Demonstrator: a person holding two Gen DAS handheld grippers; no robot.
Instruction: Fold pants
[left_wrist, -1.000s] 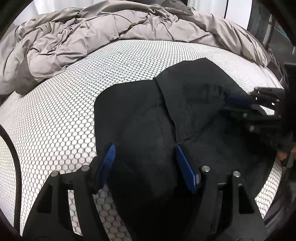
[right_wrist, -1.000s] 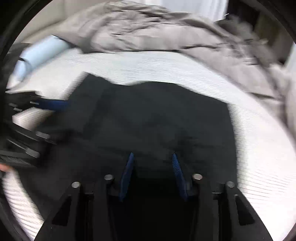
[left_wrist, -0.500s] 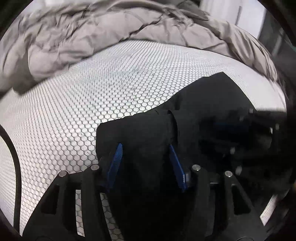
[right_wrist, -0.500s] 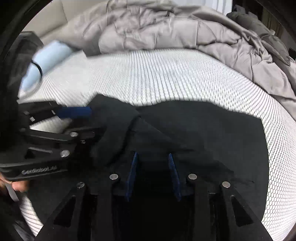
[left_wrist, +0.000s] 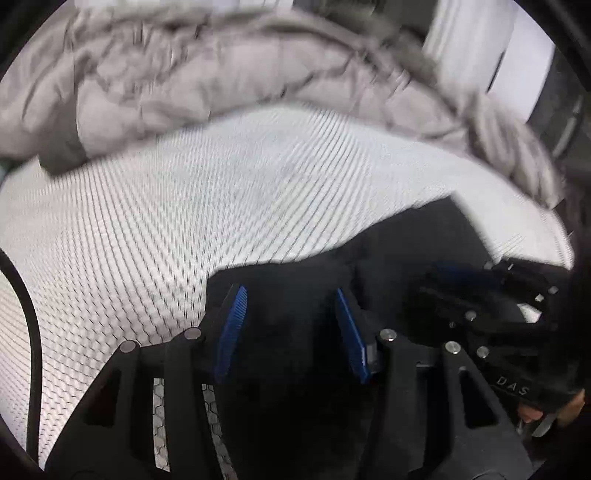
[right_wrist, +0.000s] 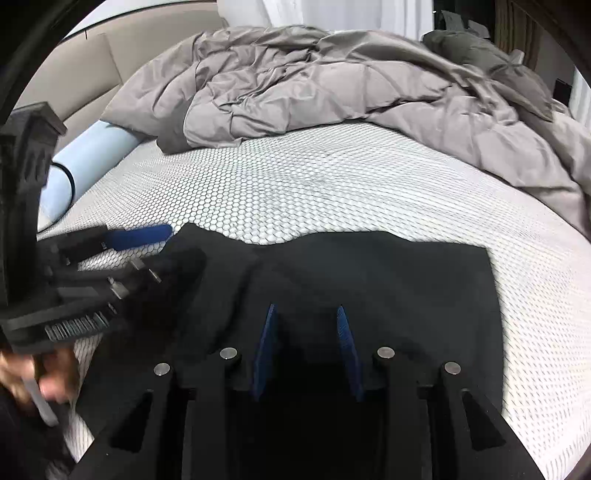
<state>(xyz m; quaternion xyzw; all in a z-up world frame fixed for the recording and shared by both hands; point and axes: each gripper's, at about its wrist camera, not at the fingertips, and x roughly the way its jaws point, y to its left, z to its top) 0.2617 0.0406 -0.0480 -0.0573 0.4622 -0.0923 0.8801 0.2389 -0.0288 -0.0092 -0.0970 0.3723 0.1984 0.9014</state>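
Black pants (right_wrist: 388, 280) lie folded on the white honeycomb bed sheet (right_wrist: 332, 184), near its front edge. In the left wrist view the pants (left_wrist: 295, 295) fill the lower middle, blurred by motion. My left gripper (left_wrist: 290, 299) has its blue pads apart over the pants' left edge; black cloth shows between them, and a grip cannot be made out. It also shows in the right wrist view (right_wrist: 147, 247) at the pants' left corner. My right gripper (right_wrist: 306, 314) is open over the near edge of the pants, and shows at right in the left wrist view (left_wrist: 461, 273).
A rumpled grey duvet (right_wrist: 332, 85) is heaped across the back of the bed and down its right side. A pale blue bolster (right_wrist: 88, 158) lies at the back left. A beige headboard (right_wrist: 74, 81) stands behind it. A black cable (left_wrist: 33, 332) hangs at left.
Both grippers have pulled back toward the near edge of the bed, and the pants now sit lower in both views. The left gripper's pads have come closer together.
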